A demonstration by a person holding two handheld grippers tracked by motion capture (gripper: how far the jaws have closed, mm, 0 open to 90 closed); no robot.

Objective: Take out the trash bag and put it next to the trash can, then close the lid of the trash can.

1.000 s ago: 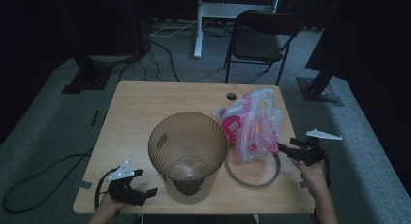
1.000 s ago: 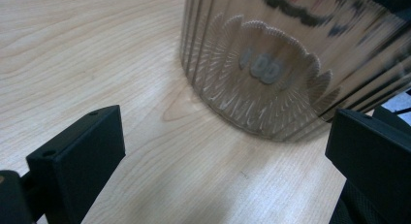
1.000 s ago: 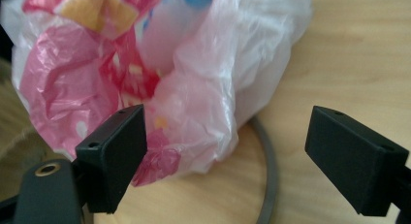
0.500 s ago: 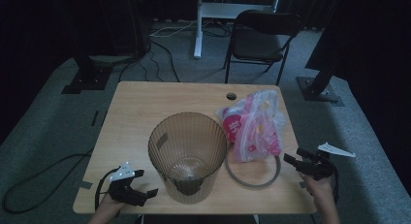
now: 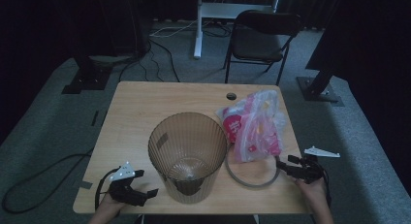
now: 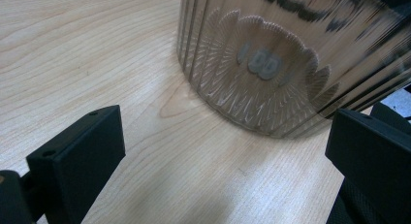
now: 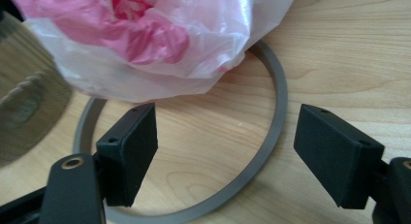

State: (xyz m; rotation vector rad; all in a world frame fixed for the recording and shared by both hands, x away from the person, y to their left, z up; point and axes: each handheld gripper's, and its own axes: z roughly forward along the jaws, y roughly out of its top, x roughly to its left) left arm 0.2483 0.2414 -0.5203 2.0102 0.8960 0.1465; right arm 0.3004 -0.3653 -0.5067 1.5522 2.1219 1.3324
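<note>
A: Starting at the left of the high view, what do we see?

B: We see the left claw (image 5: 145, 185) resting on the counter (image 5: 145, 112) at its near left corner, just beside the ribbed, translucent brown bin (image 5: 187, 153). Its jaws stand apart with nothing between them.

A: What does the left gripper view add?

B: There we look across bare wood grain between the two black jaws to the bin's (image 6: 271, 64) lower wall and its scalloped base, a detail lost from above. The jaws do not touch the bin.

A: Moving right?

B: We meet the grey ring (image 5: 252, 178) lying flat on the counter, just right of the bin, with the pink and clear plastic bag (image 5: 254, 127) overlapping its far edge. The right claw (image 5: 283, 167) sits at the ring's right side.

A: Is that claw grasping the ring?

B: No. In the right gripper view, the ring's (image 7: 271, 132) arc passes between the jaws, which have just been closing yet remain released, the pads clear of it. We also see the bag (image 7: 145, 40) draped over the ring's far part, and the bin (image 7: 29, 112) at the left edge.
</note>
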